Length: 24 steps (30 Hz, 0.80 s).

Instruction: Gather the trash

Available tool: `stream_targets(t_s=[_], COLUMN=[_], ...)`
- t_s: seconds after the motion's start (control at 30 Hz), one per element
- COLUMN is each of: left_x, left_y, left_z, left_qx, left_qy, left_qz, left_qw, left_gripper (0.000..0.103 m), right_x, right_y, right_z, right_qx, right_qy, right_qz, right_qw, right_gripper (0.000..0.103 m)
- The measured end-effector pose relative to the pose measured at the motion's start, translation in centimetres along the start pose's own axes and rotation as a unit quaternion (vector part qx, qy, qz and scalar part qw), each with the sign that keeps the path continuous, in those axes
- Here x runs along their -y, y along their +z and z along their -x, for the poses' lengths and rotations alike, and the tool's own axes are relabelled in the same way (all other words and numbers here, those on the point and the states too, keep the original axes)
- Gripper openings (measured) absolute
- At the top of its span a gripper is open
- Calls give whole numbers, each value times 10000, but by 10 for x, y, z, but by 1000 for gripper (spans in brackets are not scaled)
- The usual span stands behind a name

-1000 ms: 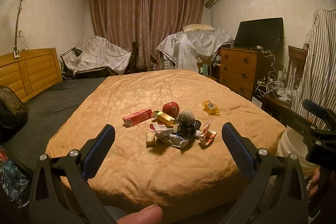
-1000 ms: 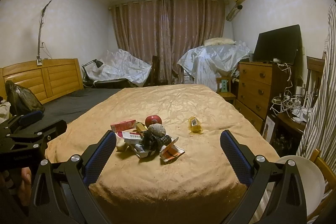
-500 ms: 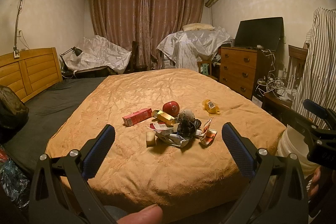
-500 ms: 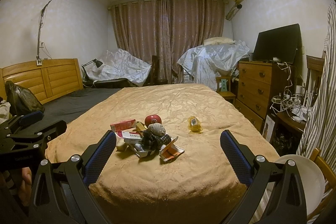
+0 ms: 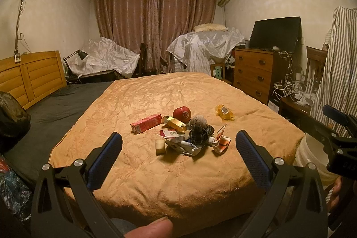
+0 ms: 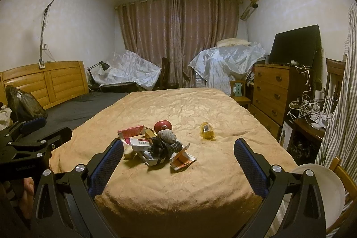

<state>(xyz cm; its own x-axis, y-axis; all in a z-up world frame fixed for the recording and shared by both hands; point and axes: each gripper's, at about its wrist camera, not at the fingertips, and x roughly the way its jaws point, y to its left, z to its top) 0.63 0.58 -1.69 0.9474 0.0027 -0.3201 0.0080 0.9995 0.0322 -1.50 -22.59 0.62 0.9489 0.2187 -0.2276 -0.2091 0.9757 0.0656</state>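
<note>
Trash pile (image 5: 187, 137) dead ahead of us on the bed (image 5: 156, 171)
We've got left gripper (image 5: 178, 155) and right gripper (image 6: 178, 157) both spread wide, empty.

The bed cover (image 5: 169, 173) is orange-tan cloth with a creased, slightly sheened surface; the sheet (image 5: 64, 102) beside it is dark matt cloth. The headboard (image 5: 31, 77) and the drawer chest (image 5: 254, 73) are varnished wood. The red box (image 5: 146, 123) is printed cardboard. The gold carton (image 5: 176, 124) has a glossy, foil-like face. The red apple (image 5: 181, 114) is smooth and shiny. The left gripper (image 5: 178, 155) and the right gripper (image 6: 178, 157) are matt black plastic with textured blue pads and bright metal screws. The bucket (image 6: 321, 191) is smooth white plastic.
</note>
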Motion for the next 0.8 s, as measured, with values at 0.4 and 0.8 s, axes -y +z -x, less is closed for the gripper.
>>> stream_targets(t_s=[0.4,0.8], left_x=[-2,-3], left_y=[-1,-2], left_z=[-1,-2], left_qx=[-6,-23], left_qy=[8,10], left_qz=[0,-6], left_qw=[10000,10000], left_gripper=[98,98], right_x=[0,0], right_y=[-2,-3], right_z=[-1,-1], right_qx=[-17,-27], right_qy=[8,10], right_qz=[-8,-11], right_qw=[10000,10000], right_gripper=[99,99])
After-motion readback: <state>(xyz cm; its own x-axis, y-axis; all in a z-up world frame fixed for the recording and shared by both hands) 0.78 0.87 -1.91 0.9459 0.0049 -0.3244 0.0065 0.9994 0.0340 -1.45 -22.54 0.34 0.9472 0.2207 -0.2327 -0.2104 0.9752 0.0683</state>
